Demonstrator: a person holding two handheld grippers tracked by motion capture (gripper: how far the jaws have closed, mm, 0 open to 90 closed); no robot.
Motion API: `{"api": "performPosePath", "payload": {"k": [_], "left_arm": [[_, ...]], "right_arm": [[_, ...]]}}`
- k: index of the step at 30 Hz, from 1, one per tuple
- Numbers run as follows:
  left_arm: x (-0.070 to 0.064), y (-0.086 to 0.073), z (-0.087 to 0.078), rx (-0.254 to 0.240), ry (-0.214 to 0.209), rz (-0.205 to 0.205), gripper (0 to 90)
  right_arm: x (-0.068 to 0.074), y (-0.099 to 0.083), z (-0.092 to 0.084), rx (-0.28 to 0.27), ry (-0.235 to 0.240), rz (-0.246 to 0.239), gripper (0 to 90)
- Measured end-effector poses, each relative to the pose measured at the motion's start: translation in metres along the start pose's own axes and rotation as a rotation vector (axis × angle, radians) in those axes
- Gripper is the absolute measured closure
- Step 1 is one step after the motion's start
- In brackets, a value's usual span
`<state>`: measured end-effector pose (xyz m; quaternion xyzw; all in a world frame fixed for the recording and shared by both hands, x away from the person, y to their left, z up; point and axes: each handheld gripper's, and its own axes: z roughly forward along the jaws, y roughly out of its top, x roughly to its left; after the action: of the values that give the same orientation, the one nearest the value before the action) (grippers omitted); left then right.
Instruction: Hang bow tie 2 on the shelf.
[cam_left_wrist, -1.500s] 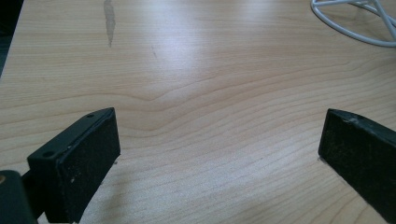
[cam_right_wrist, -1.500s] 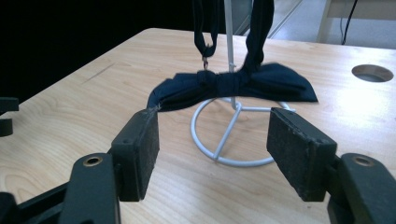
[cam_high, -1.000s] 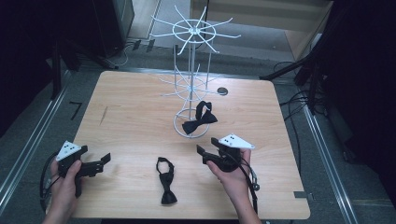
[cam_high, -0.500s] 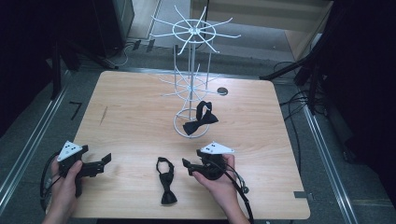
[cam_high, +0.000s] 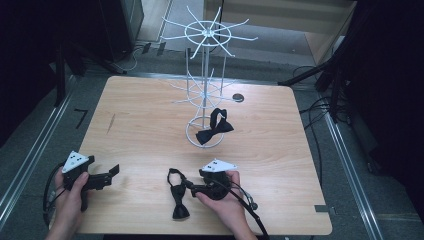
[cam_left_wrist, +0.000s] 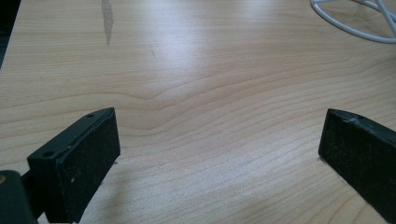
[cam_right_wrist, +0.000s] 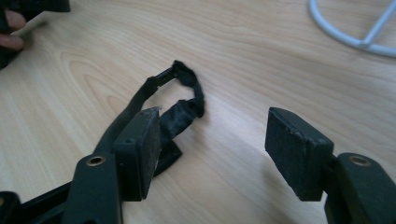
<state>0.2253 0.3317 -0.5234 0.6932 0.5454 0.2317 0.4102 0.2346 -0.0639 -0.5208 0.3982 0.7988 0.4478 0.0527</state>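
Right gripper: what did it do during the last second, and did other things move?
The right gripper slid left along the table's near edge until it reached the bow tie lying flat. Its jaws are open beside the strap; nothing is gripped yet. The left gripper, the white wire rack and the second bow tie on its base stayed as they were.

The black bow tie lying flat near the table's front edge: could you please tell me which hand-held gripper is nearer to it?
Right. The right hand-held gripper is right beside the black bow tie; the left hand-held gripper sits well off to its left.
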Motion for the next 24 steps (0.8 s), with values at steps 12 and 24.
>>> {"api": "performPosePath", "payload": {"k": [12,24], "left_arm": [[0.0,0.0,0.0,-0.002,0.003,0.005,0.0],[-0.001,0.001,0.001,0.005,0.003,0.008,0.0]], "right_arm": [[0.018,-0.006,0.011,0.044,0.051,0.002,39.1],[0.03,-0.007,0.028,0.047,0.003,-0.019,56.5]]}}
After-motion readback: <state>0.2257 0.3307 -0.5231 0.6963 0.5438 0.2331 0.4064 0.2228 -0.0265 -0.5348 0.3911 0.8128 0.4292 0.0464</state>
